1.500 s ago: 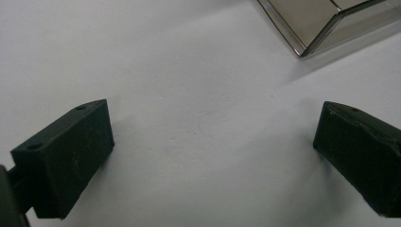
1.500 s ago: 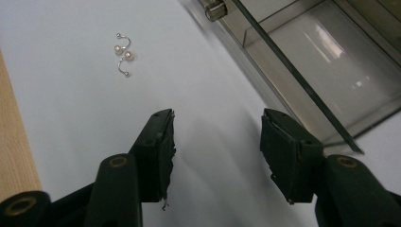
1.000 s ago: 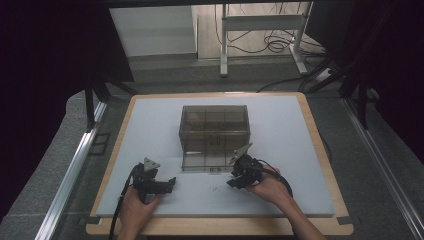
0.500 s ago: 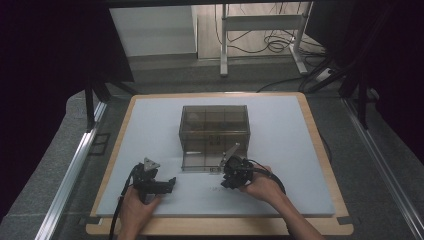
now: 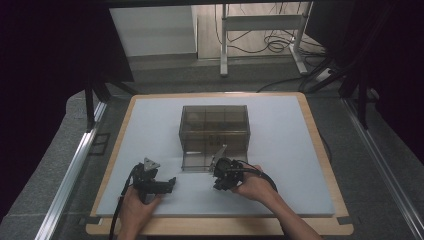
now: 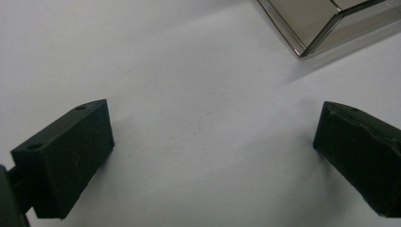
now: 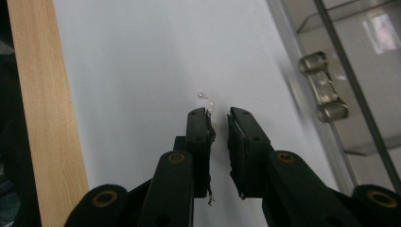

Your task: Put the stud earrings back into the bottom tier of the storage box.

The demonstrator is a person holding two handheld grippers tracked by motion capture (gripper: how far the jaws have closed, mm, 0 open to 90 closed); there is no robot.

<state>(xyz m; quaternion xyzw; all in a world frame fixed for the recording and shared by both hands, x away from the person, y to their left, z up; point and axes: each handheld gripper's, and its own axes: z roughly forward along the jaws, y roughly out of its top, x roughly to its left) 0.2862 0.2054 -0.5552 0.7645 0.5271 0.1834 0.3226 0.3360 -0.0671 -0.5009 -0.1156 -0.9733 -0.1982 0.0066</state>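
- Right gripper (image 5: 220,151) shifted leftward along the front of the smoky transparent acrylic drawer box (image 5: 214,131) over the last second; now level with the box's front face, tips angled toward it.
- Jaws narrow, nearly closed, apparently pinching a small thin silver wire hook (image 7: 206,99) at the tips, raised just over the white table mat (image 7: 142,71).
- Clear bar handle (image 7: 324,87) of a drawer just beside the jaws, not touched.
- Left gripper (image 6: 213,142) unmoved, spread wide, empty, low over the mat near the box's corner.
- Judged: carry toward the box under way; drawer not yet opened, hook not yet stowed.
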